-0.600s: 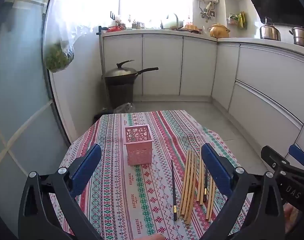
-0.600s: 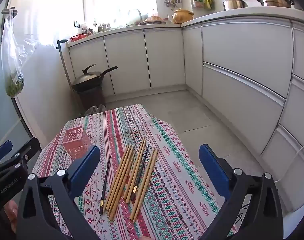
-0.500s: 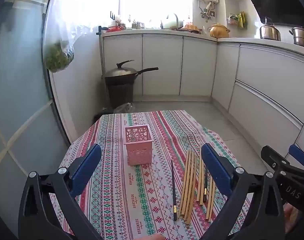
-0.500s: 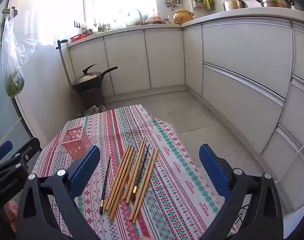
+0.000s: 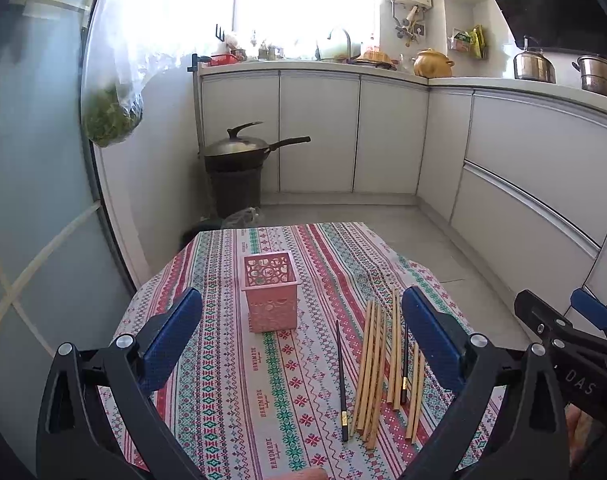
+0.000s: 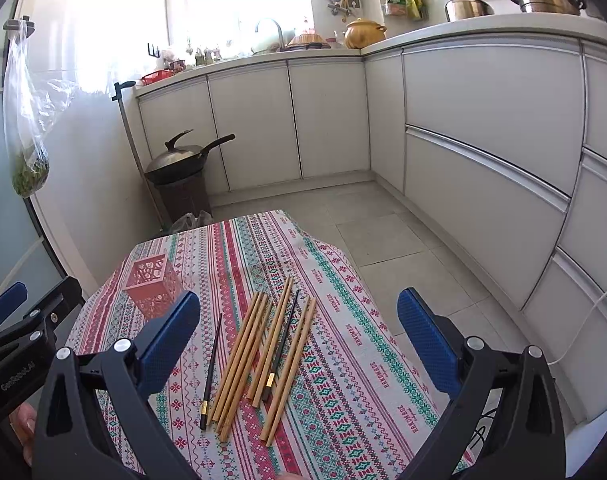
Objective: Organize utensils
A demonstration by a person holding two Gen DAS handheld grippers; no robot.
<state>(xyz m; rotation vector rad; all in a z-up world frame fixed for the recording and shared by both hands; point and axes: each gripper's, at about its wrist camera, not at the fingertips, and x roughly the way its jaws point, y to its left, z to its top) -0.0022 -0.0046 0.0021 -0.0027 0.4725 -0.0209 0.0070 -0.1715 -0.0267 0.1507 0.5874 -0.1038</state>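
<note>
A pink perforated utensil holder stands upright and empty on a small table covered by a striped patterned cloth. To its right lie several wooden chopsticks and two black ones, roughly parallel. My left gripper hovers open above the near part of the table, the holder showing between its blue pads. My right gripper is open too, over the chopsticks, touching nothing. Each gripper shows at the edge of the other's view.
White kitchen cabinets run along the back and right walls. A lidded wok sits on a dark bin beyond the table. A plastic bag of greens hangs at the left by a glass door. Tiled floor lies right of the table.
</note>
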